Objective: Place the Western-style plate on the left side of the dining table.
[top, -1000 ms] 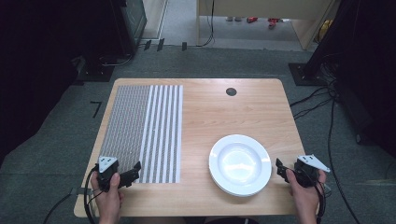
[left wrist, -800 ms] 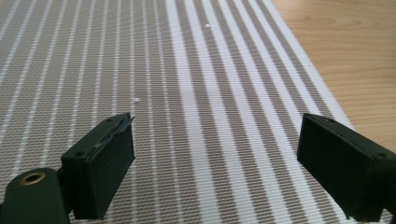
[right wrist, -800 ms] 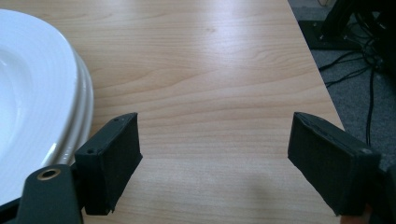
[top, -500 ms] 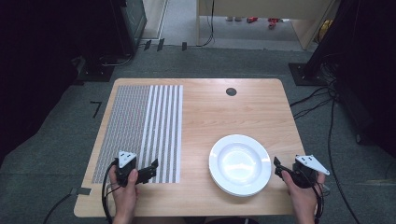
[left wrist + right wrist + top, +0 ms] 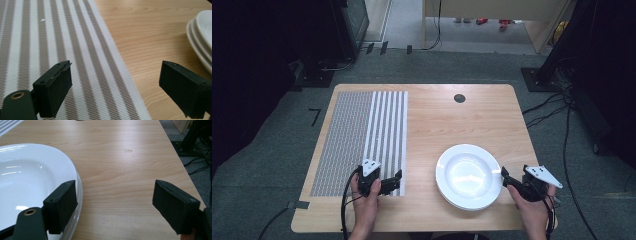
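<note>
A stack of white plates [image 5: 468,175] sits on the wooden table [image 5: 462,120] at the front right. A grey and white striped placemat [image 5: 362,140] covers the table's left part. My left gripper [image 5: 398,180] hovers over the mat's near right corner, open and empty, its jaws pointing right toward the plates [image 5: 203,37]. In the left gripper view the gripper [image 5: 115,87] straddles the mat's edge [image 5: 62,50]. My right gripper [image 5: 508,179] is open and empty just right of the stack. In the right gripper view [image 5: 115,207], one jaw overlaps the top plate's rim [image 5: 30,182].
A small black round grommet [image 5: 459,98] sits in the table near its far edge. Cables [image 5: 552,110] and dark equipment stands lie on the grey floor to the right. Bare wood lies between mat and plates and beyond the plates.
My left gripper has moved right along the front edge, from the mat's left corner to its right corner. The right gripper has barely shifted.
</note>
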`<state>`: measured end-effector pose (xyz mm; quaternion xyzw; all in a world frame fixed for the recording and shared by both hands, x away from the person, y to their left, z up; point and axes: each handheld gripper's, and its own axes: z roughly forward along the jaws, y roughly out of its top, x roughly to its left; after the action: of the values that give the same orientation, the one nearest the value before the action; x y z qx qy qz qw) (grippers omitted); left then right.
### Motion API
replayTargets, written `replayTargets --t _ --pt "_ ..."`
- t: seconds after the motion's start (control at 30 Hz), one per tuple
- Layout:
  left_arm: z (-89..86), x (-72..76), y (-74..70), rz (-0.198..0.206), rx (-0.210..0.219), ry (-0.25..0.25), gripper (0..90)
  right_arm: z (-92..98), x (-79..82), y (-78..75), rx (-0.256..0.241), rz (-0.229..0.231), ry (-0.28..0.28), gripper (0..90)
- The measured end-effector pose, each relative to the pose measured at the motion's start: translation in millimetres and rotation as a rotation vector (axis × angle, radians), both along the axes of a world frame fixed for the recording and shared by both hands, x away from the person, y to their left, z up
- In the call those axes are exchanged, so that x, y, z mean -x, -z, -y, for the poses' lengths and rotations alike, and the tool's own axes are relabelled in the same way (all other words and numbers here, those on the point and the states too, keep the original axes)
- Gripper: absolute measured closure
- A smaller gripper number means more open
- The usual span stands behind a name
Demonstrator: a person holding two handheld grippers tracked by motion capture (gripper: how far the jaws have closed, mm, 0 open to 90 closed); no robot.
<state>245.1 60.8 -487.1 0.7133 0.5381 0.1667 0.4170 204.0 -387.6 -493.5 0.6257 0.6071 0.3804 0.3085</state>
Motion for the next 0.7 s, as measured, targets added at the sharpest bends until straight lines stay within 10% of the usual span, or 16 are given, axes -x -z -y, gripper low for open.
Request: replayTargets --t 0.7 --pt "51.0 -3.0 -0.7 -0.009 0.031 0.089 11.0 -11.4 -1.1 -2.1 -0.045 0.009 -0.036 33.9"
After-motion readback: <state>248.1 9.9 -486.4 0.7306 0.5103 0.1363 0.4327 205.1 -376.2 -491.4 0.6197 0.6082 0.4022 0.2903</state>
